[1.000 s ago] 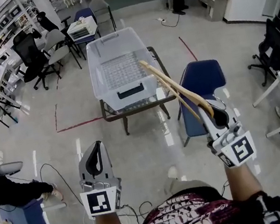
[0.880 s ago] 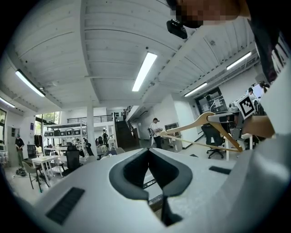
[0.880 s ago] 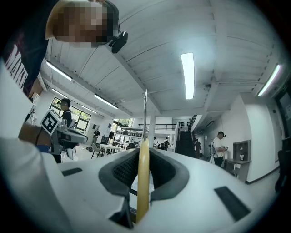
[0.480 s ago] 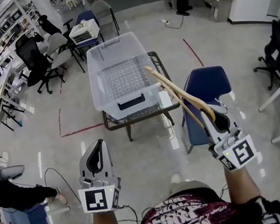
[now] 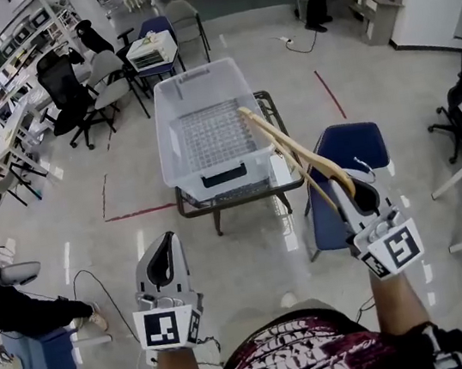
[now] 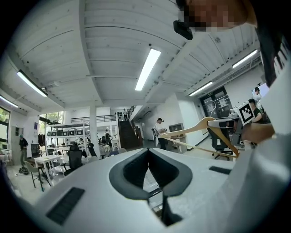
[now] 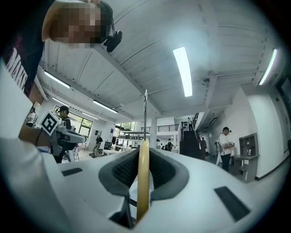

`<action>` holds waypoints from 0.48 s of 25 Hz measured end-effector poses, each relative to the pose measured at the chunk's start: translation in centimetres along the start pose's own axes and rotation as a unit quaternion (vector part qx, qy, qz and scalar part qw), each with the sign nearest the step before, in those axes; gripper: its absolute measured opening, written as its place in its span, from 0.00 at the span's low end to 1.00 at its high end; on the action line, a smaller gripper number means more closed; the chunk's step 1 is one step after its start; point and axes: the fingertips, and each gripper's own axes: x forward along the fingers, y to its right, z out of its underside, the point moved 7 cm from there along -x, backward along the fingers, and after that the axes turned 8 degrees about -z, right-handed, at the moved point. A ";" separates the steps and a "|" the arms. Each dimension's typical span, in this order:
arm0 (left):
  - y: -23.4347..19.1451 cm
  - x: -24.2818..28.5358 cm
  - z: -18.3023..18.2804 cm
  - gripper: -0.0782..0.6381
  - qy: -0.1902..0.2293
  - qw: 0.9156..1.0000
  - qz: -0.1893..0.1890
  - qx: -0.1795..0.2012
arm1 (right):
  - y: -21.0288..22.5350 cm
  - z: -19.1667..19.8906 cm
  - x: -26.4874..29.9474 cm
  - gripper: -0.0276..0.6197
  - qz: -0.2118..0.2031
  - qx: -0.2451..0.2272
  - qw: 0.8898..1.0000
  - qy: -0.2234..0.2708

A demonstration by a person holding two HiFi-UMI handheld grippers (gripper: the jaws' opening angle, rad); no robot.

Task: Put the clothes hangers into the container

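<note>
Right gripper (image 5: pixel 361 195) clamped on wooden hanger (image 5: pixel 291 149); its own view shows it only edge-on, head view shows long axis running forward-left toward container (image 5: pixel 169 133). Left gripper (image 5: pixel 164 264) jaws together, empty.

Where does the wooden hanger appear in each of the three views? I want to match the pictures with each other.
Head view: wooden hanger right of centre, slanting from the right gripper up-left toward the clear container.
Left gripper view: middle right, seen from the side.
Right gripper view: centre, edge-on between the jaws.
Shared landmark: the right gripper clamped on it.
</note>
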 end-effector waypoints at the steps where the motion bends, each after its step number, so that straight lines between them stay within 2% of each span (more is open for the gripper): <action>1: -0.3 0.0 -0.1 0.12 0.002 1.000 -0.004 -0.001 | 0.0 -0.2 0.2 0.14 -0.001 -0.002 1.000 0.001; 12: -2.0 -0.5 0.7 0.12 0.004 1.000 -0.015 -0.007 | -1.0 -0.7 1.9 0.14 -0.006 -0.009 1.000 0.004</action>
